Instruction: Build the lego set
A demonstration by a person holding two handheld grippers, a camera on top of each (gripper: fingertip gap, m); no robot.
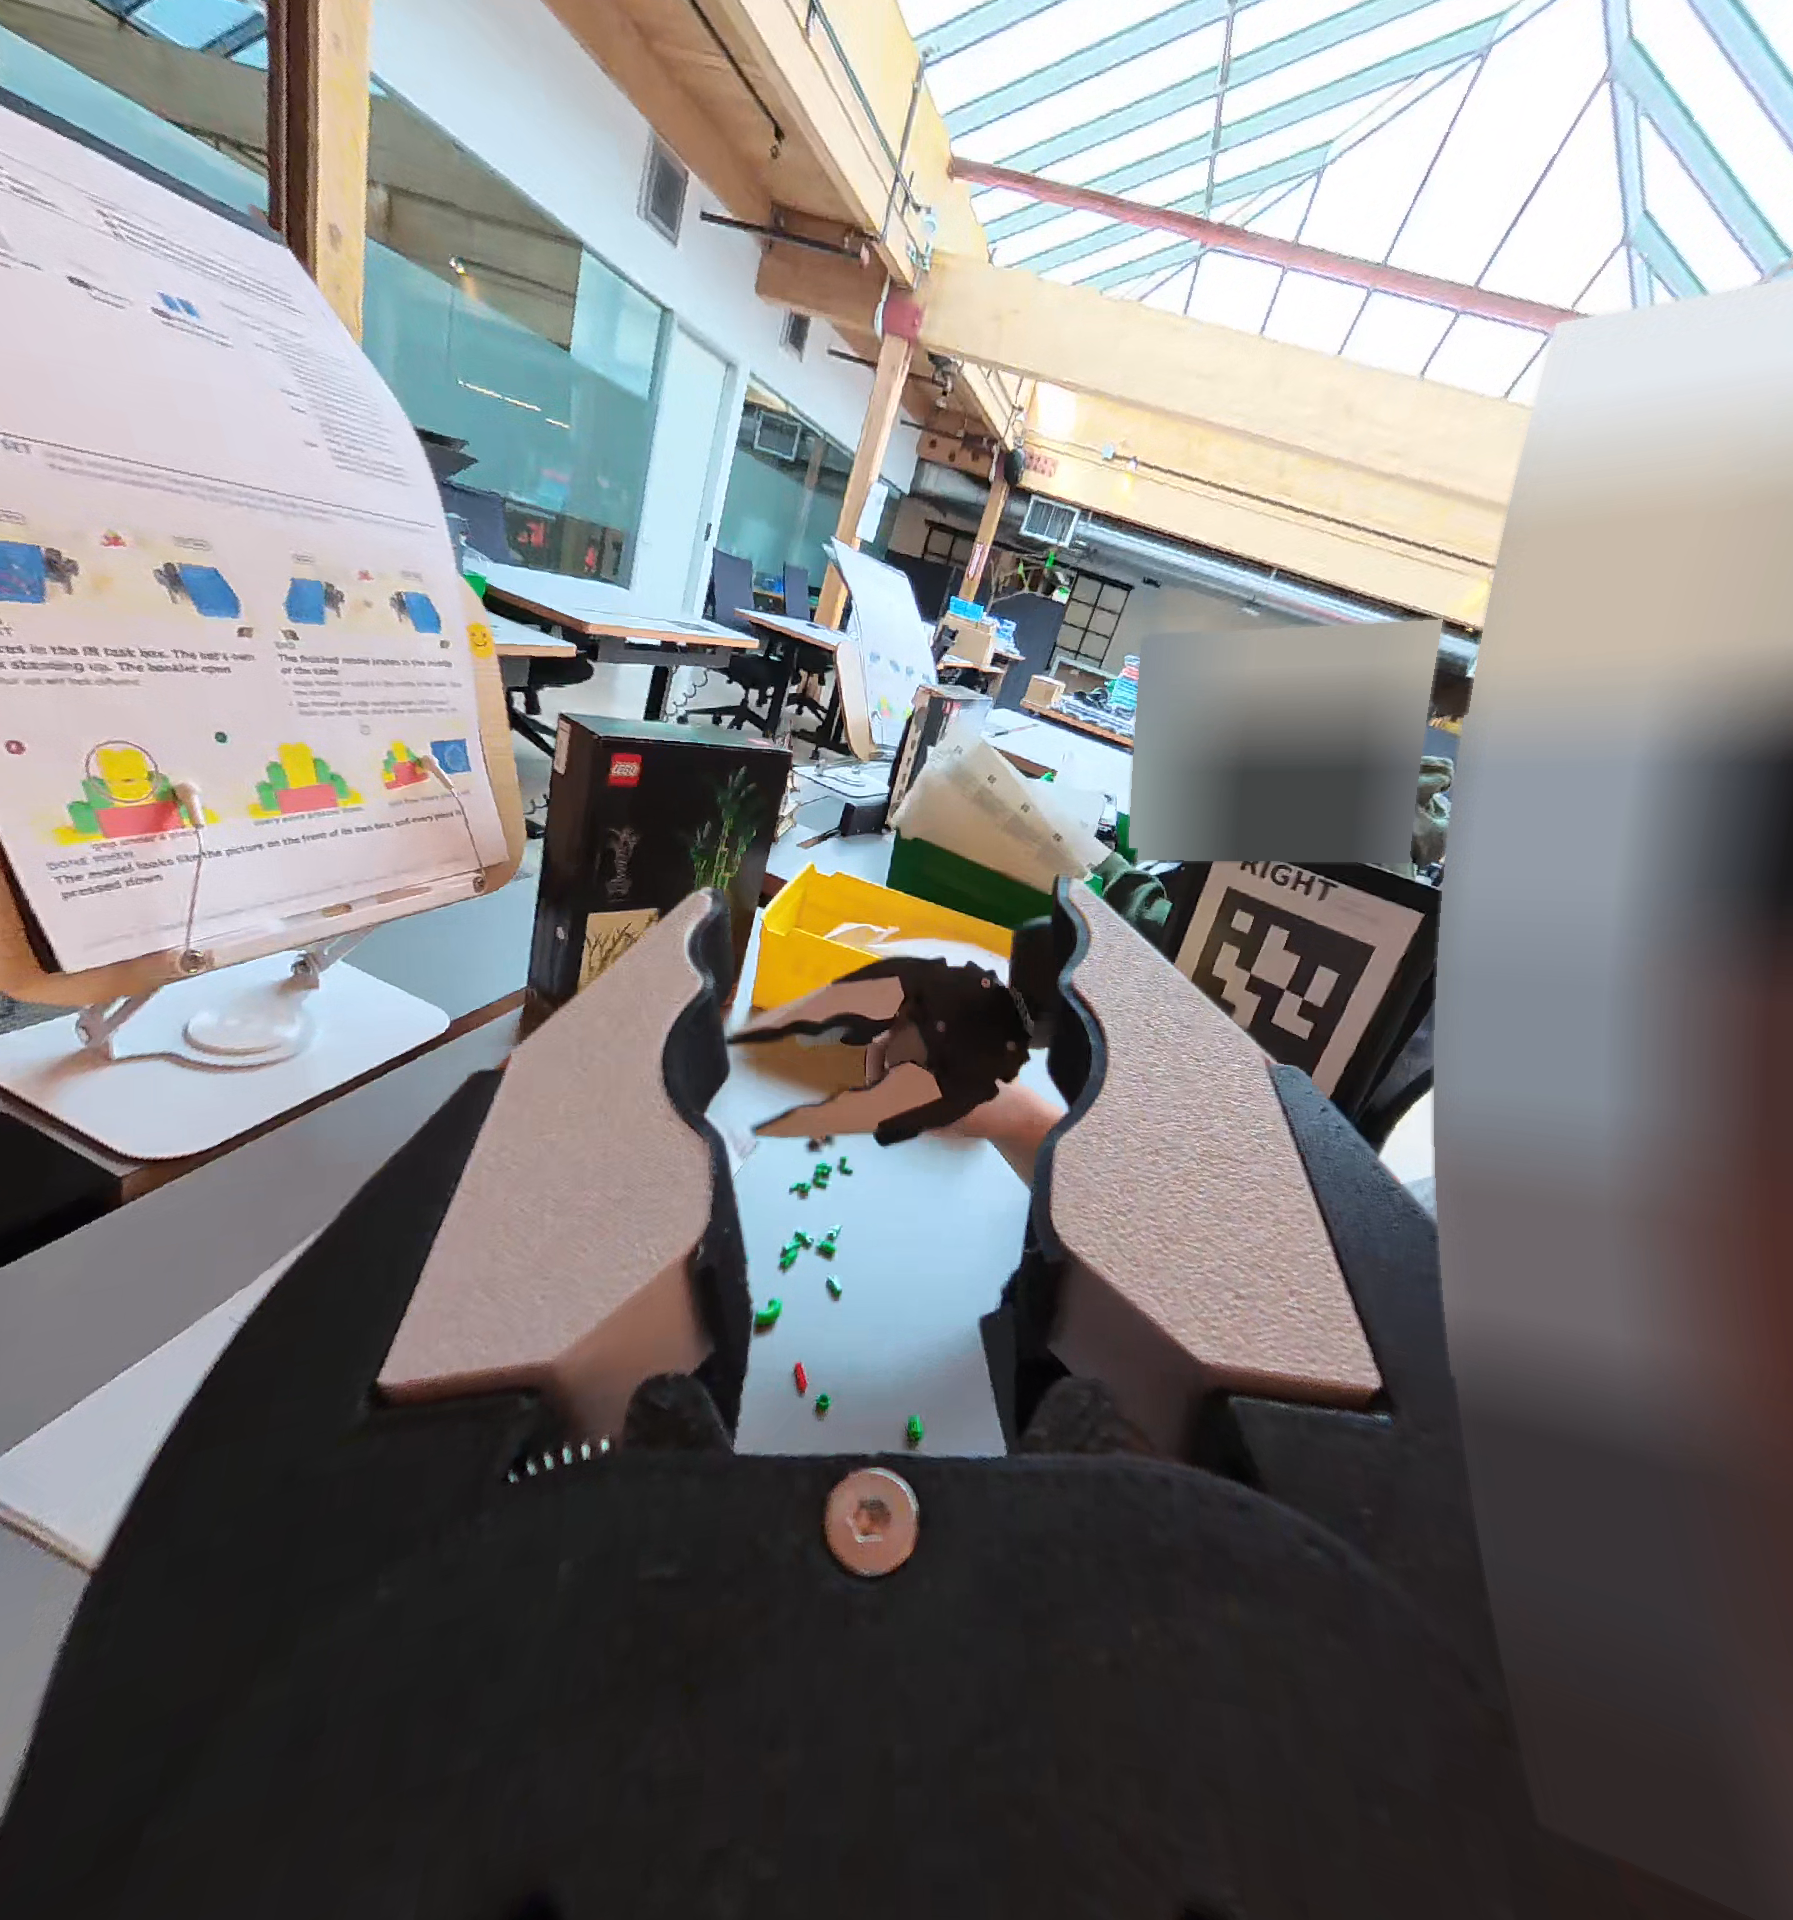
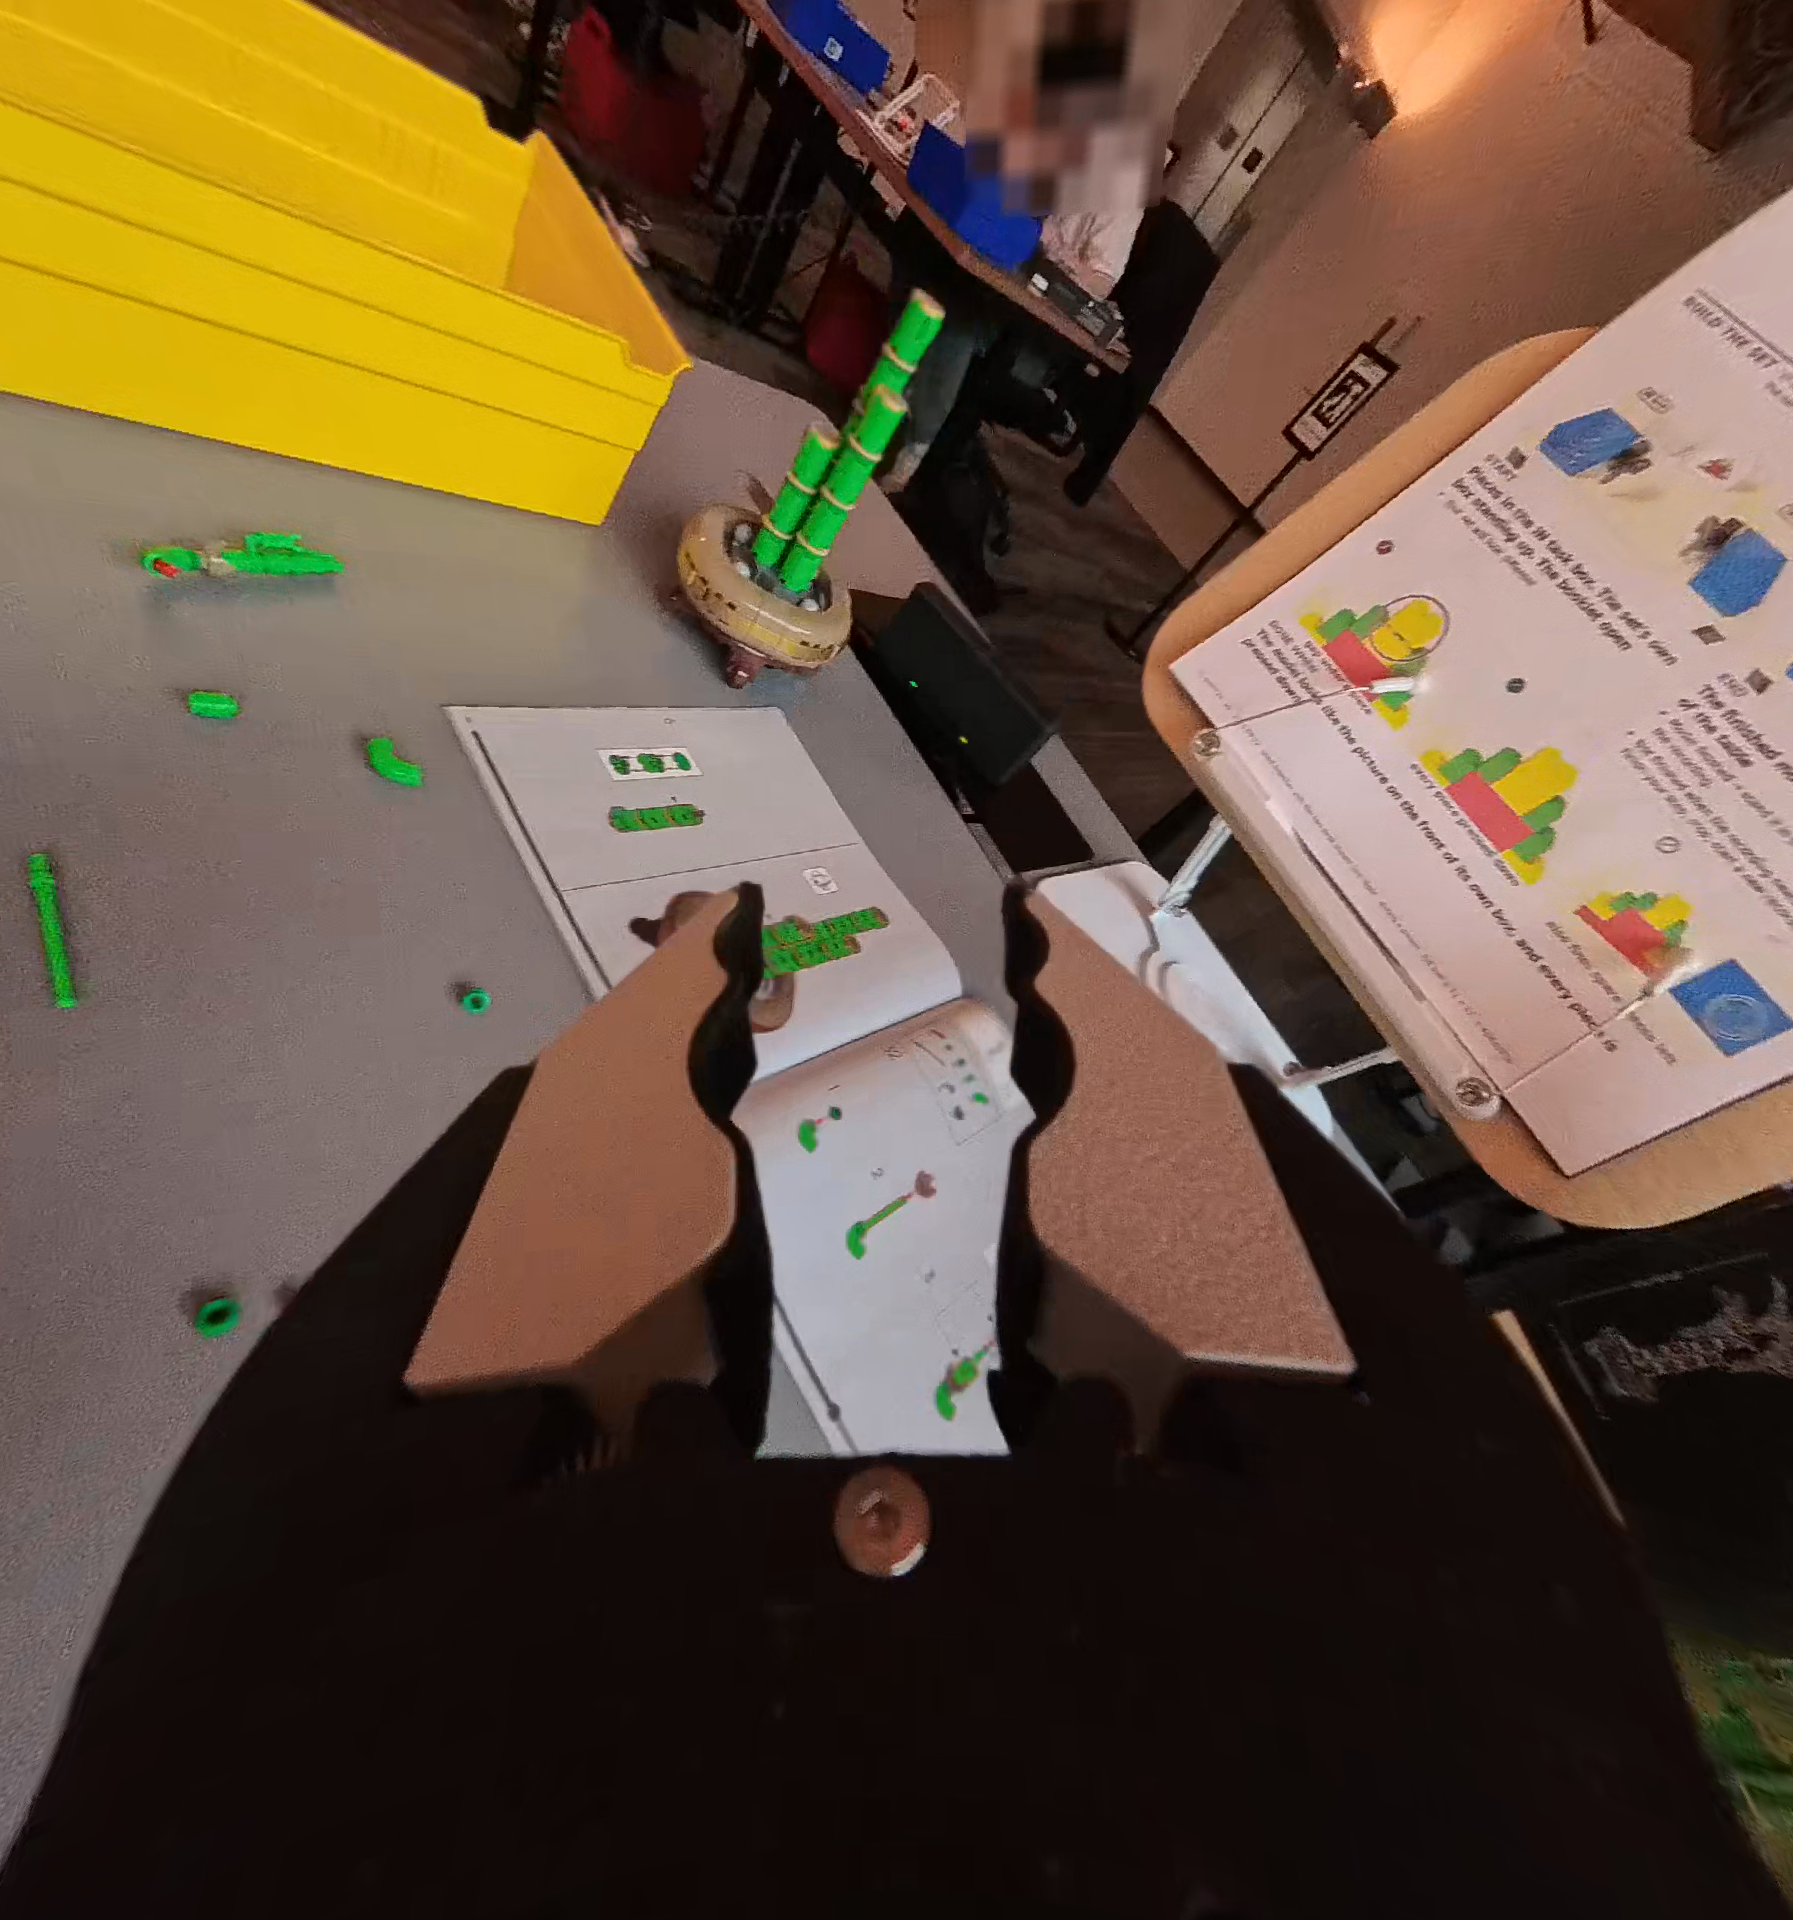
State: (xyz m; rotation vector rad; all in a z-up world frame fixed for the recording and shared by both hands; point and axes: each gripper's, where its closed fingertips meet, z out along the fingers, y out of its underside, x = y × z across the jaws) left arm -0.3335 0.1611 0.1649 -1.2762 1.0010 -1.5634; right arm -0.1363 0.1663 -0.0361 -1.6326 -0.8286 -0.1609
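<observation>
Table (image 2: 248, 1091) surface, grey and broad, is seen carrying everything in both wrist views. At its far edge a yellow bin (image 2: 279, 343) is set, seen in the left wrist view (image 1: 819, 925) beside a black set box (image 1: 653, 862) that stands upright. A wooden stand with a printed instruction sheet (image 1: 185, 623) is placed at the side of the table, on a white base; in the right wrist view it is shown at the right (image 2: 1557, 748). An open instruction booklet (image 2: 726, 831) is laid flat on the table, directly ahead of the right gripper (image 2: 876, 904), whose jaws are held apart with nothing between them. The left gripper (image 1: 887, 914) is likewise spread wide and empty, raised above the table; beyond its fingers the right gripper is seen farther off (image 1: 861, 1049), held by a hand (image 1: 1017, 1132). The partly built model (image 2: 798, 540), green bamboo stalks standing upright in a round tan pot, is placed near the table's far edge, between the yellow bin and the booklet. Loose green pieces are scattered on the grey surface: a small leafy assembly (image 2: 248, 561), a long thin rod (image 2: 50, 925), a curved piece (image 2: 393, 764), a short stub (image 2: 213, 704) and two small rings (image 2: 217, 1314). More green bits (image 1: 809, 1236) and one red bit (image 1: 799, 1377) are seen between the left gripper's fingers.
</observation>
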